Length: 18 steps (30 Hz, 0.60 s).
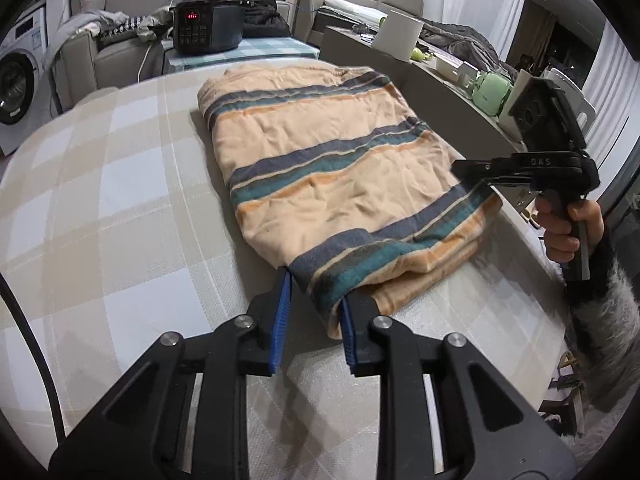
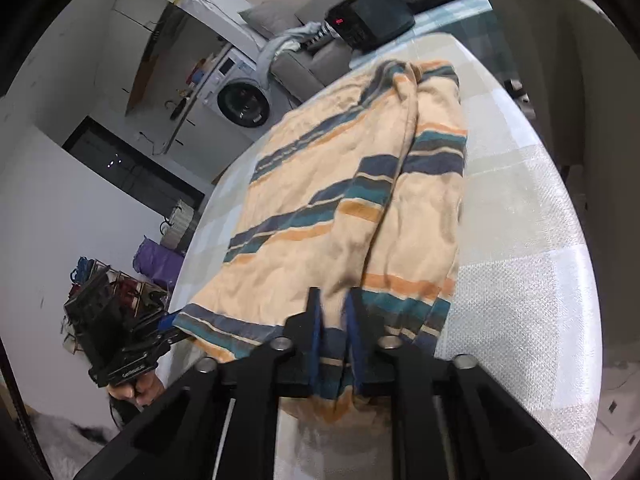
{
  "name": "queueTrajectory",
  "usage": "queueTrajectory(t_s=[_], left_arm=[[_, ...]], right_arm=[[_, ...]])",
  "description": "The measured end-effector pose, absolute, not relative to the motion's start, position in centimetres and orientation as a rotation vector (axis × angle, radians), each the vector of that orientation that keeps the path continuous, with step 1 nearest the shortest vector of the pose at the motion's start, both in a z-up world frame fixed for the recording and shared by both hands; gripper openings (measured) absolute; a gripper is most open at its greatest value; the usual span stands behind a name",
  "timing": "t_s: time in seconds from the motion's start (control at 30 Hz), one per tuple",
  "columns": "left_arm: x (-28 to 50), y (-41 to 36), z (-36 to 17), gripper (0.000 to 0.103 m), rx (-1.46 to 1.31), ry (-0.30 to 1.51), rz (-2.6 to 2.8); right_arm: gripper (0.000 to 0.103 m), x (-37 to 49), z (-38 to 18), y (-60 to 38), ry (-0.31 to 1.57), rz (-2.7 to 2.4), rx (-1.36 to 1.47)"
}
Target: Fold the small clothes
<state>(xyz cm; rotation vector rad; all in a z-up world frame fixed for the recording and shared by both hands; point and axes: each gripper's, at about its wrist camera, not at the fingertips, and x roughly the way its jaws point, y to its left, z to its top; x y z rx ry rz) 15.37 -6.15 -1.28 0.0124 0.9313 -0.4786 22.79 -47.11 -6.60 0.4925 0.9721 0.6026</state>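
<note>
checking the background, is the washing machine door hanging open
No, in the right wrist view the washing machine shows its round door shut flat against the front, behind the striped garment on the table.

Your garment (image 1: 320, 168) is a peach knit with navy, teal and orange stripes, lying folded lengthwise on the table (image 1: 120, 184). It runs from the near edge toward the far edge, wrinkled, with one side flap doubled over the middle. Its near hem corners are bunched and lifted slightly off the checked cloth, at the table's near edge.
</note>
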Motion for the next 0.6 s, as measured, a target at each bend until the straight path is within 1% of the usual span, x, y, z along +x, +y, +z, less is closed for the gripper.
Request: queueTrajectory(t_s=[0.03, 0.07, 0.13, 0.3, 0.33, 0.4, 0.47, 0.53, 0.6], left_arm=[[15.3, -6.0, -1.5, 0.013, 0.009, 0.936, -0.477], [15.2, -5.8, -1.7, 0.011, 0.007, 0.94, -0.476], [15.0, -5.3, -2.1, 0.01, 0.003, 0.955, -0.475], [14.5, -4.4, -3.7, 0.01, 0.006, 1.005, -0.462], [14.4, -4.1, -3.7, 0.01, 0.004, 1.009, -0.468], [14.0, -3.6, -3.5, 0.01, 0.009, 1.022, -0.48], [13.3, -3.0, -3.0, 0.01, -0.002, 1.009, -0.484], [13.0, -2.4, -2.2, 0.011, -0.034, 0.997, -0.481], [13.3, -2.3, -1.3, 0.017, -0.062, 0.978, -0.464]], right_arm=[[0.005, 22.0, -6.2, -47.5, 0.95, 0.596, 0.499], [0.003, 21.2, -5.7, -48.1, 0.933, 0.599, 0.508], [0.002, 19.8, -4.9, -48.6, 0.917, 0.594, 0.517], [0.002, 17.9, -5.6, -47.2, 0.989, 0.542, 0.375], [0.003, 17.9, -5.7, -47.3, 0.985, 0.546, 0.392], [0.01, 18.4, -5.3, -48.3, 0.967, 0.545, 0.446], [0.013, 19.1, -4.9, -49.3, 0.921, 0.515, 0.487], [0.013, 20.5, -5.0, -50.0, 0.907, 0.492, 0.535], [0.015, 22.2, -5.4, -50.2, 0.901, 0.473, 0.563]])
